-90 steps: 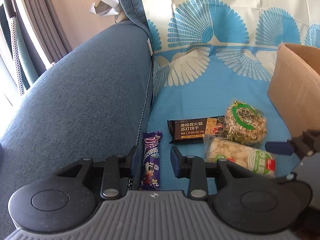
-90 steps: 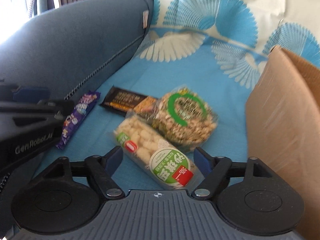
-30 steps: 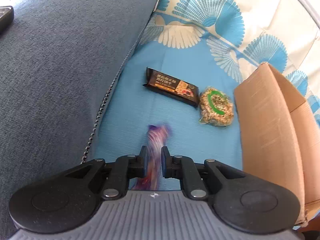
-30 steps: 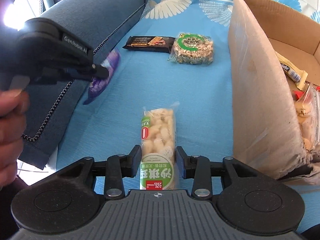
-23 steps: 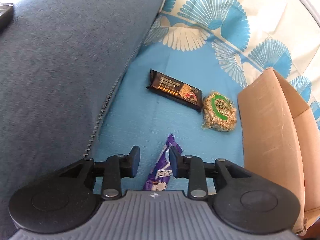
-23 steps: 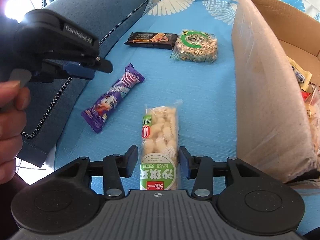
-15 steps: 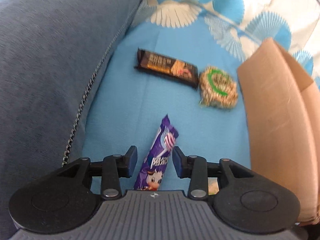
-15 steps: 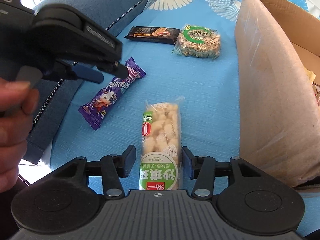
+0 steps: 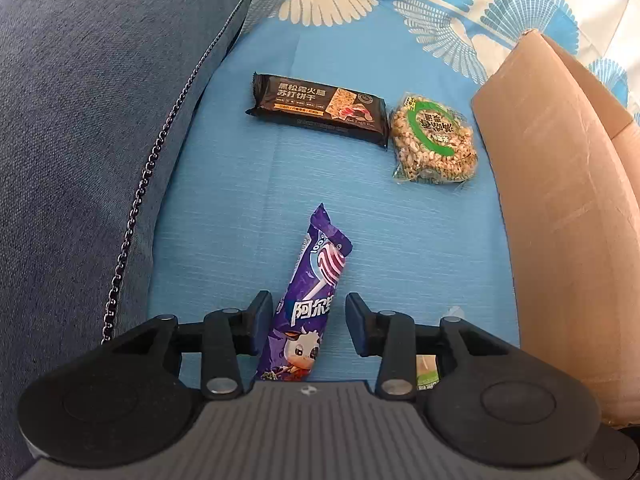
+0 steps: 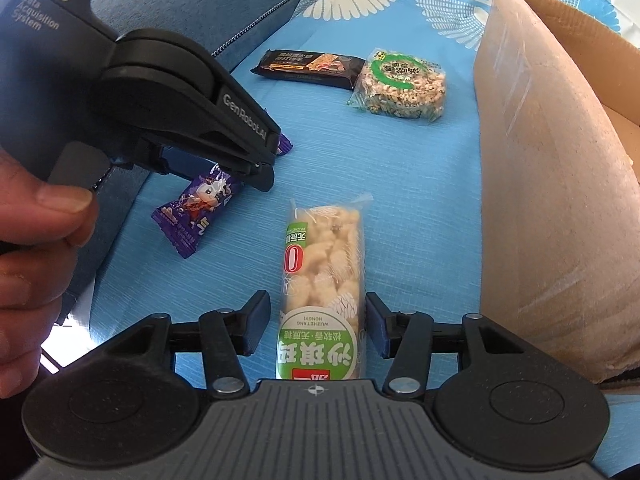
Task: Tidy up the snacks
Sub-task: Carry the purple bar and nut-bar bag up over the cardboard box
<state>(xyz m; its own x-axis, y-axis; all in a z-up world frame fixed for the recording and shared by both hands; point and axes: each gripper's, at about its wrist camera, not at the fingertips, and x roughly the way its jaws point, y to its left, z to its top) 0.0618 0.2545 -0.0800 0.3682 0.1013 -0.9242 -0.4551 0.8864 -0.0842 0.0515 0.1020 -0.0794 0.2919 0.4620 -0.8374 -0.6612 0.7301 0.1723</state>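
A purple candy packet (image 9: 308, 300) lies flat on the blue cloth between the fingers of my left gripper (image 9: 309, 322), which is open around it; it also shows in the right wrist view (image 10: 196, 208). A clear pack of white puffed snacks with a green label (image 10: 324, 292) lies on the cloth between the fingers of my right gripper (image 10: 316, 326), which is open. A black cracker bar (image 9: 320, 108) and a round green-labelled puffed rice cake (image 9: 434, 144) lie farther back. A cardboard box (image 9: 560, 216) stands at the right.
A blue-grey sofa cushion (image 9: 88, 120) rises along the left of the cloth. The box wall (image 10: 552, 184) stands close on the right of my right gripper. The left gripper body (image 10: 160, 92) and the holding hand (image 10: 36, 248) fill the left of the right wrist view.
Both grippers have opened. The purple packet and the puffed snack pack dropped from the grips and now lie on the cloth. The left gripper has moved closer to the right one.
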